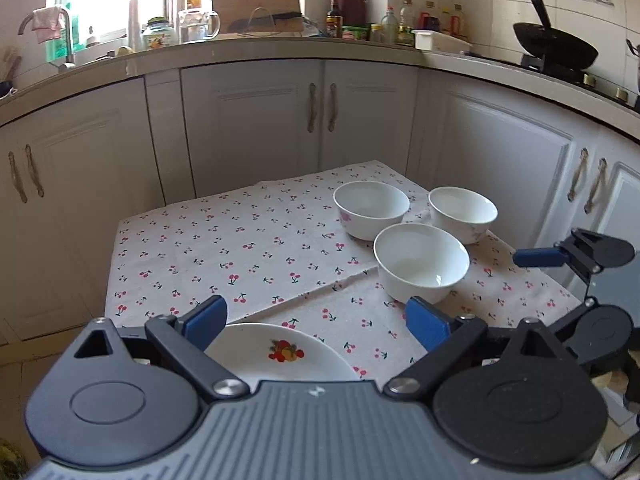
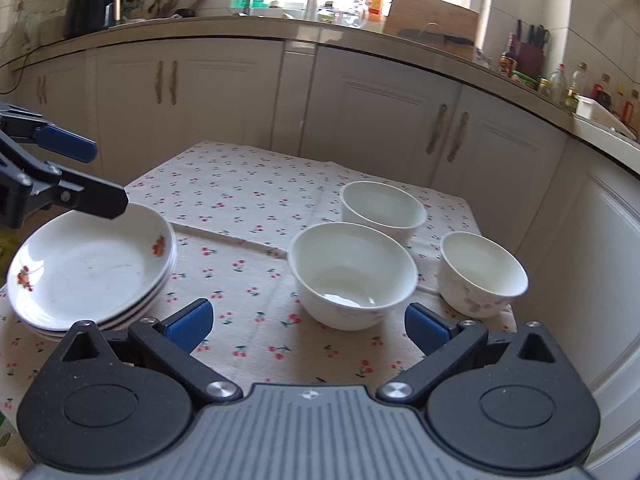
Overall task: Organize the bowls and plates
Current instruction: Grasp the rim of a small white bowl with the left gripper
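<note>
A stack of white plates [image 2: 88,268] with fruit prints sits at the left of the cherry-print cloth [image 2: 240,188]. In the left wrist view the top plate [image 1: 280,354] lies just below my left gripper [image 1: 316,318], which is open and holds nothing. Three white bowls stand apart on the right: a near one [image 2: 352,274], a far one [image 2: 382,208] and a small one [image 2: 482,274]. My right gripper [image 2: 308,324] is open and empty, just short of the near bowl. The left gripper [image 2: 111,176] hovers over the plates' far rim.
White cabinet doors [image 1: 320,112] rise close behind the table. The counter above carries bottles [image 1: 390,20], a knife block [image 1: 352,4], a wok [image 1: 556,46] and a sink tap [image 1: 66,36]. The table's right edge runs just past the small bowl [image 1: 462,218].
</note>
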Tool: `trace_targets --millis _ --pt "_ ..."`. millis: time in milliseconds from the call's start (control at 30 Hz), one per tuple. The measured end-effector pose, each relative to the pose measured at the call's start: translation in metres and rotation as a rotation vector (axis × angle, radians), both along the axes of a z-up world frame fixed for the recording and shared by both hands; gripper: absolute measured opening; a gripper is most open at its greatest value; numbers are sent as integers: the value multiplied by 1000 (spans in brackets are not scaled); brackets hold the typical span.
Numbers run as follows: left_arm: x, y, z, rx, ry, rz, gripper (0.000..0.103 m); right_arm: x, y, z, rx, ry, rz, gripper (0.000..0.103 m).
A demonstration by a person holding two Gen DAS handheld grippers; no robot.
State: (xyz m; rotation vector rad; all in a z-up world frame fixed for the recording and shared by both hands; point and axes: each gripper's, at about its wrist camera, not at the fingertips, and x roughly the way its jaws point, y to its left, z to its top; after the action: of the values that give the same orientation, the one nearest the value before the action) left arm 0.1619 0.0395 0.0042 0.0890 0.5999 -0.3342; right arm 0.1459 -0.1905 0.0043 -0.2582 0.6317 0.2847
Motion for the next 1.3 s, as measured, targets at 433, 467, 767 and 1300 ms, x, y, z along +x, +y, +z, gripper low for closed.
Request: trace_targets --millis 433,467,767,1300 --pt "62 -72 -20 15 130 -45 96 26 -30 -22 40 34 -40 103" --pt "67 -78 -22 29 135 -55 96 28 -31 -23 41 38 -41 103" --pt "116 -113 -42 72 199 -104 96 48 -35 -36 62 60 -28 103" --pt "150 -135 -63 84 268 -211 75 61 -27 -42 64 40 48 90"
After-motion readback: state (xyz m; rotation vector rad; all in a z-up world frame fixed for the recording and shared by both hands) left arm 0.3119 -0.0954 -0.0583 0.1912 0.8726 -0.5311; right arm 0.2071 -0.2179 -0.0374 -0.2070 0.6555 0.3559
